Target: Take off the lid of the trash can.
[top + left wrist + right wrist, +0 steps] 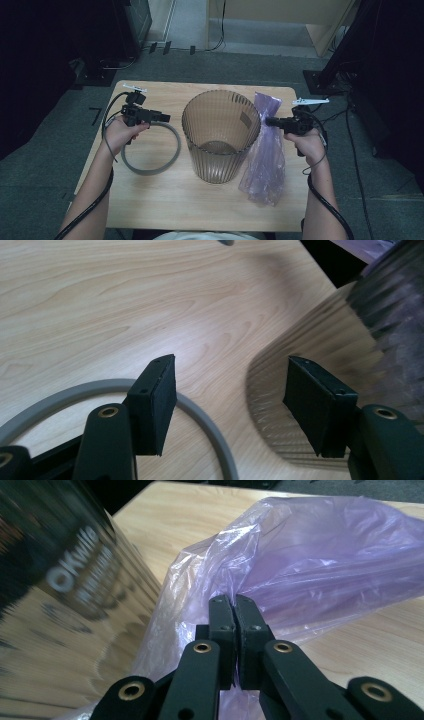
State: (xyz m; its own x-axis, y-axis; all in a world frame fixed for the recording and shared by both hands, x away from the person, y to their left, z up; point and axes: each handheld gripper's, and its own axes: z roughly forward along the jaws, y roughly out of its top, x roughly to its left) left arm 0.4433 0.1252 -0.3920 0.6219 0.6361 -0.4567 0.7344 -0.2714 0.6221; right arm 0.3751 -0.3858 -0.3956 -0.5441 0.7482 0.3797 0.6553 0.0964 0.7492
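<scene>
The purple plastic bag (263, 150) lies flat along the right side of the surface (150, 200), stretching from the far edge toward the near one, its left margin touching the ribbed translucent bin (220, 135) that stands upright at the middle. It looks thin, limp and very light: film of this kind will crumple, cling and slide through a loose pinch, and it has no stiffness to keep its mouth open unaided. The best hold is probably at an edge or corner of the far end, where a fold of film gives the pads more than one layer to bite. The right tongs (269, 120) sit at that far stretch of the bag, and in the right gripper view the right tongs (235, 602) stand pressed together with the purple film (320, 565) bunched just ahead of the tips; whether a sliver of plastic is caught between them I cannot tell. The bin, by its look, is stiff, smooth-walled plastic, light enough to tip if the bag is dragged against it, so it may need steadying at the rim. To the left of the bin, a grey ring (150, 150) lies flat on the wood, seemingly a rigid hoop to clamp the bag on the rim. The left tongs (164, 118) hover over the ring's far arc, and the left gripper view shows them wide apart (230, 405), with nothing between the pads and the grey ring (205, 422) below.
</scene>
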